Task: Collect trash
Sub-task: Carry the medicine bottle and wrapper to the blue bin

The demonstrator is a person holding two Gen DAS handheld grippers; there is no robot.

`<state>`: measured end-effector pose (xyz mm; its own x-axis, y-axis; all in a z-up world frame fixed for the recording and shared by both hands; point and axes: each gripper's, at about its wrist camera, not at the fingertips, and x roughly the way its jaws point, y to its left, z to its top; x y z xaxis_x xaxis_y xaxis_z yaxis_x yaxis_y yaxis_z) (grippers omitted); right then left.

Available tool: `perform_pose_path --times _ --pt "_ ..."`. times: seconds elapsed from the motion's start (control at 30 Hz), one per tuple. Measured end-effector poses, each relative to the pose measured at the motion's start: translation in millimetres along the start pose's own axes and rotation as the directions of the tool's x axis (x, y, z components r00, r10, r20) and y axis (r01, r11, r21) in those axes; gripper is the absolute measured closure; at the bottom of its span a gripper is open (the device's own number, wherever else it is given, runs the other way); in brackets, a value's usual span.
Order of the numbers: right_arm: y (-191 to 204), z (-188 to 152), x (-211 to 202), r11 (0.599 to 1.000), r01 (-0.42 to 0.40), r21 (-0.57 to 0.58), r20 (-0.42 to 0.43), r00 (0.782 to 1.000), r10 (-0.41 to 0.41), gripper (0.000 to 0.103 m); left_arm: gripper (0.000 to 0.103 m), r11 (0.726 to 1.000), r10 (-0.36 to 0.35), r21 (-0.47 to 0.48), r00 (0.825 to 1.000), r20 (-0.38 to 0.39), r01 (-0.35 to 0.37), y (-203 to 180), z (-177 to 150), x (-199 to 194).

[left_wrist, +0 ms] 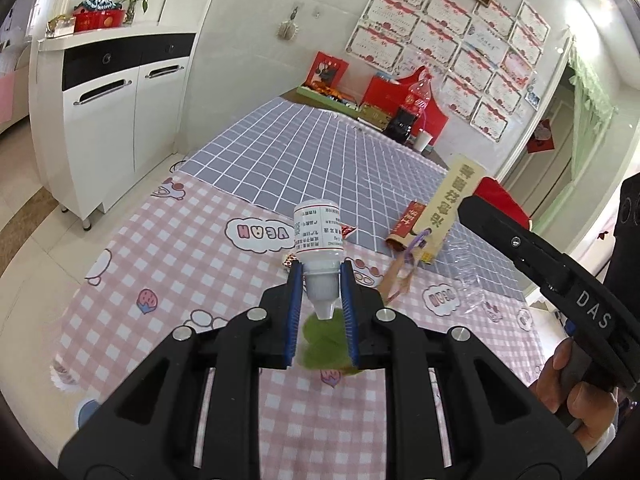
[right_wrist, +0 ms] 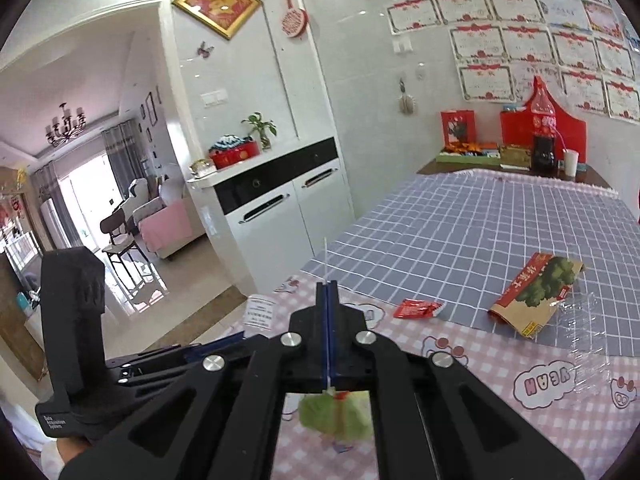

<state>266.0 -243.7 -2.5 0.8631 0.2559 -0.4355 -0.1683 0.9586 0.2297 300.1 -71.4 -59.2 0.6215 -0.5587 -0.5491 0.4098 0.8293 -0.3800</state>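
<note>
A: What is held by the left gripper [left_wrist: 321, 266]?

B: A small white bottle [left_wrist: 318, 232] is clamped at its neck between the blue pads, nozzle toward the camera. It is carried clear of the checked tablecloth [left_wrist: 200, 280], to the left of the paper bag [right_wrist: 536, 296].

A: And the right gripper [right_wrist: 327, 286]?

B: Its jaws are pressed together, and a thin white strip [right_wrist: 326, 256] is pinched between them, its end poking out past the tips. What the strip is cannot be made out.

A: What is left to be collected?

B: A red sachet [right_wrist: 418, 307] is seen just left of the bag, clear plastic wrap [right_wrist: 580, 340] just beside it on the right, and a green leaf [left_wrist: 324, 330] on the cloth, nearer the cameras than the bag.

A: How should this step be done well?

B: No bin is shown, so its place cannot be told. The bottle should probably be kept squeezed at the neck, where the shoulder stops it sliding. The strip is gripped only thinly, so jerks are best avoided. Neither grip should be loosened until each piece is held over the container.
</note>
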Motion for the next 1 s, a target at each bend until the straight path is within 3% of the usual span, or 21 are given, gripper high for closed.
perform_pose_path --times 0.23,0.53,0.73,1.0 --pt "47.1 -3.6 -17.2 0.998 -0.051 -0.046 0.007 0.999 0.051 0.101 0.084 1.000 0.001 -0.018 1.000 0.031 0.000 13.8 -7.2 -39.6" --pt "128.6 -18.6 -15.4 0.979 -0.178 -0.097 -0.035 0.984 0.175 0.101 0.084 0.992 0.115 -0.058 0.991 0.069 -0.111 68.8 -29.0 -111.0" --pt "194.7 -42.1 0.8 0.945 -0.297 -0.137 -0.119 0.952 0.282 0.101 0.084 0.970 0.236 -0.081 0.970 0.059 -0.231 117.5 -60.0 -157.8" --pt "268.0 -84.3 35.7 0.896 -0.398 -0.195 -0.254 0.903 0.346 0.102 0.084 0.914 0.358 -0.199 0.934 -0.022 -0.355 203.4 -113.7 -195.2"
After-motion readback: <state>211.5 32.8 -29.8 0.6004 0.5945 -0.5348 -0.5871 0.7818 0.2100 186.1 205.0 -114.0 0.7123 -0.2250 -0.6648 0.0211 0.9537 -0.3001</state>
